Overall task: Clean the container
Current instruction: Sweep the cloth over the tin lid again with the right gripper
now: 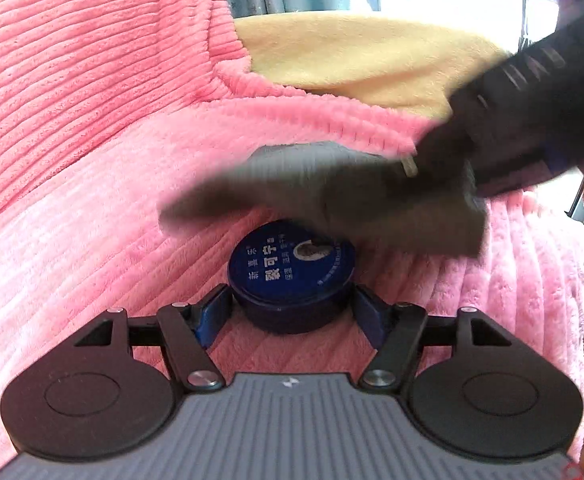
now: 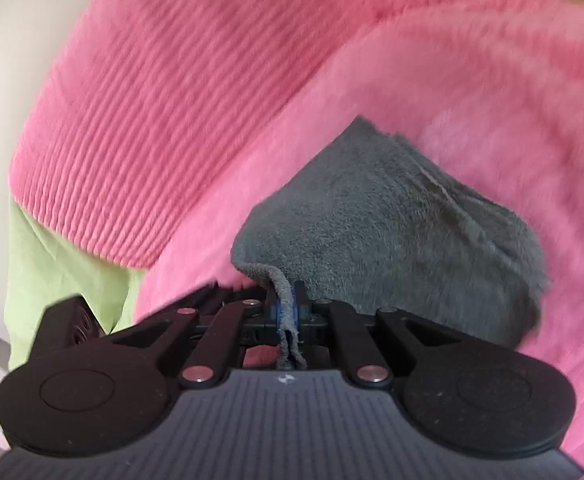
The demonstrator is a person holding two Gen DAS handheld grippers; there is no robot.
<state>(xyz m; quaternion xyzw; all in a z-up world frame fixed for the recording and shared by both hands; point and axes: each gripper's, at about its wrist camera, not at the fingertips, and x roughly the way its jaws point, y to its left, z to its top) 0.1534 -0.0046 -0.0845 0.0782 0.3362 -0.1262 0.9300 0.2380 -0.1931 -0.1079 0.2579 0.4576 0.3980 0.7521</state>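
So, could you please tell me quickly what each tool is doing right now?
Left tool: closed on the blue tin, which sits on the pink blanket.
Right tool: closed on an edge of the grey cloth.

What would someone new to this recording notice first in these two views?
The ribbed pink blanket fills most of both views. In the left wrist view, a round blue tin sits low in the centre between the left gripper jaws, which touch its sides. Just above it a blurred grey cloth hangs from the right gripper, whose jaws pinch the cloth's edge in the right wrist view.
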